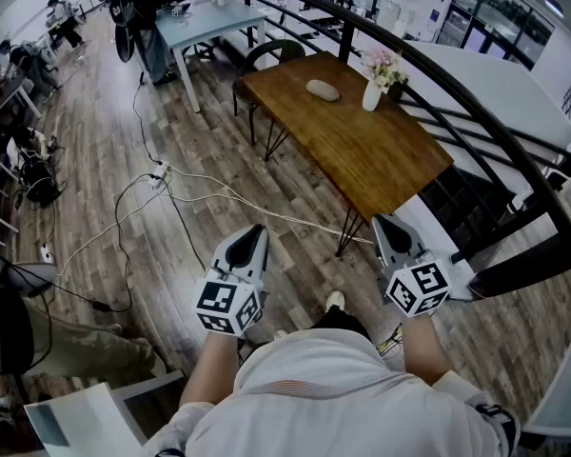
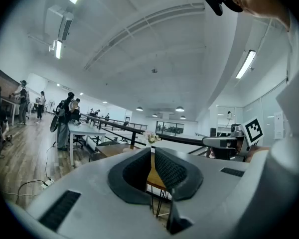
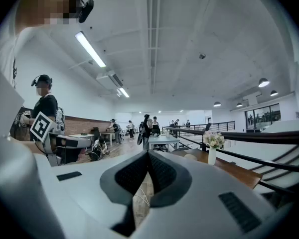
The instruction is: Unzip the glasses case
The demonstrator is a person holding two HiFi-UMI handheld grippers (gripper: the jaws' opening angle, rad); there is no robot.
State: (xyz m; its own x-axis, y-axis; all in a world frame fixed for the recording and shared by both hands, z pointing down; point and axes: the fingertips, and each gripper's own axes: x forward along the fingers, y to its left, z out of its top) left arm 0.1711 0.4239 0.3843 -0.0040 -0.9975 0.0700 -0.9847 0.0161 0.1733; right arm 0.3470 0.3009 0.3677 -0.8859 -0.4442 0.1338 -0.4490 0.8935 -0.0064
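The glasses case, a grey oval, lies near the far end of a wooden table, well ahead of both grippers. In the right gripper view the glasses case shows as a small pale lump beside the vase. My left gripper and right gripper are held level in front of the person's body, side by side over the floor. Both are shut with nothing between their jaws, as the left gripper and right gripper show in their own views.
A white vase with pink flowers stands on the table to the right of the case. A black railing runs along the right. Cables trail over the wood floor. A chair and a light blue table stand beyond.
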